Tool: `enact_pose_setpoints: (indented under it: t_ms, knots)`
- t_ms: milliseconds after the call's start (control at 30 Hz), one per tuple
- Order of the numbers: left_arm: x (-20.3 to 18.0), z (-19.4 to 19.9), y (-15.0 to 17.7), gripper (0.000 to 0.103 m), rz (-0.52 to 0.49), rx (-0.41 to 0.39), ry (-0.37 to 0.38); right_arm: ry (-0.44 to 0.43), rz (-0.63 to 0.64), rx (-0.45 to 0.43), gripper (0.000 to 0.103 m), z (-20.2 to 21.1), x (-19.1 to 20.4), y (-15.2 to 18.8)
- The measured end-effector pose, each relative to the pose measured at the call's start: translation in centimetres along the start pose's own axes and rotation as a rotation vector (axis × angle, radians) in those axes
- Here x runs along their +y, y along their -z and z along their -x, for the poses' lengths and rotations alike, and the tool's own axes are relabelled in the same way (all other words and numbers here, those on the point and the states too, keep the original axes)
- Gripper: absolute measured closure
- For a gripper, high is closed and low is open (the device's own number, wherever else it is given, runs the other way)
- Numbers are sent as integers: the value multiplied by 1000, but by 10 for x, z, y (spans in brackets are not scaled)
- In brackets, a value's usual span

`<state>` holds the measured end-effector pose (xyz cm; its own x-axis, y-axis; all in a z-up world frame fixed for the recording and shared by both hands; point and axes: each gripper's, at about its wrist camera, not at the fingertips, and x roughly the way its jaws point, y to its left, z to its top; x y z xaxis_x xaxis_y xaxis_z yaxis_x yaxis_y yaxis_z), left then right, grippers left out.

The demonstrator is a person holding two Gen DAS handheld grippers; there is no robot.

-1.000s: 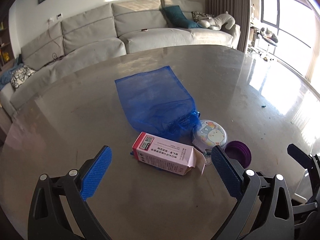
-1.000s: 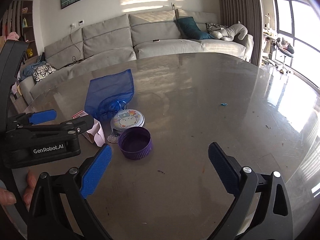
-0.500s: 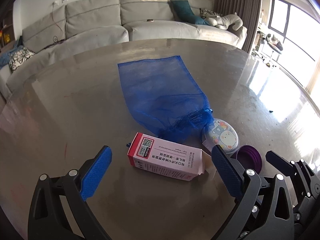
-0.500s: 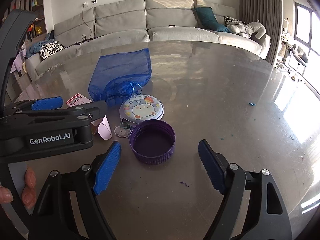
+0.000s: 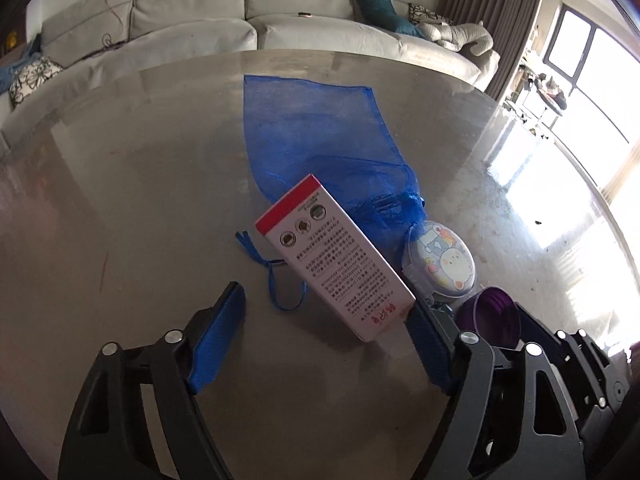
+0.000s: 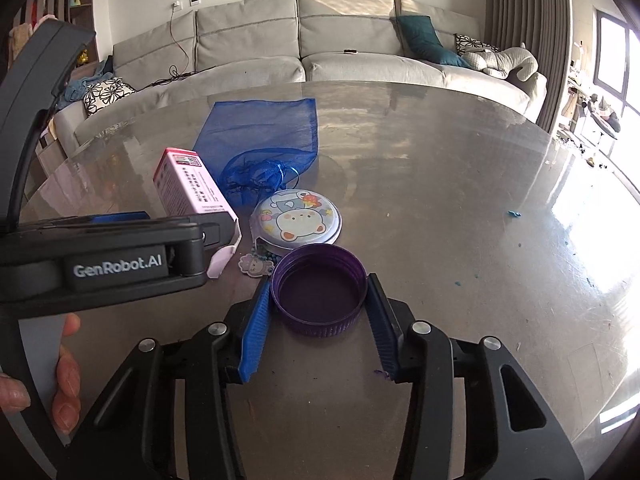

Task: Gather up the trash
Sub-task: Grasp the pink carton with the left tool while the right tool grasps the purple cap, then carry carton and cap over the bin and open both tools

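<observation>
**Purple cap between the right tongs, carton tipped up at the left**

The right tongs (image 6: 318,320) are closed around the purple cap (image 6: 319,289): both blue pads press against its ribbed wall, and the cap sits open side up. Whether it rests on the grey counter (image 6: 460,208) or is raised just off it cannot be told.

Taking the purple cap as the landmark, the round cartoon-printed lid (image 6: 296,222) lies flat just behind it, almost touching, with a small charm (image 6: 252,263) on a bead chain at the cap's near-left. Behind the lid lies the blue mesh bag (image 6: 264,138), flat on the counter, its gathered drawstring mouth turned toward the lid.

To the left of the cap is the pink-and-white carton (image 5: 332,256), tilted with its red-banded end raised and pointing away from the camera. Its near end, with an open flap, meets the right pad of the left tongs (image 5: 320,344). The left pad (image 5: 218,344) stands well apart from the carton, so these tongs are spread wide and clamp nothing. A loose loop of blue drawstring (image 5: 276,280) lies on the counter beneath the carton's raised side.

In the right wrist view the left tongs' black body crosses left of the cap, with the person's fingers (image 6: 66,376) below it.
</observation>
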<state>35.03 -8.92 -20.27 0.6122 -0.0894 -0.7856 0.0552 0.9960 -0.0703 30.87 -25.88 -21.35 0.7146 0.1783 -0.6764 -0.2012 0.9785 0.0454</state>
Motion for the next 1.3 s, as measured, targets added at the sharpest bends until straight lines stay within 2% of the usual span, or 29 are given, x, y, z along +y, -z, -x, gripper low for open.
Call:
enact_pose_setpoints:
  t_ms: [33,67,133,233,267,433,567,1300]
  knots:
    - [-3,-1,3,39,-32,2,-28,-1,-3,-2,56,1,0,1]
    - [-7,0,6,41,-56,-1,-44,-1,-6,-4,56,1,0,2]
    - [-5,2,7,47,-44,-7,-36,-3,-14,-9,56,2,-1,2]
    - [3,4,6,67,-18,-14,-7,0,-18,-17,56,3,0,2]
    - [7,5,6,70,-2,-16,13,0,-18,-27,56,4,2,1]
    - [14,13,11,71,9,-48,32,-2,-16,-35,56,7,5,0]
    - [13,28,14,72,-30,-83,10,-4,-24,-51,56,15,6,2]
    - [-11,110,45,72,-137,-165,29,21,-17,-187,56,125,20,11]
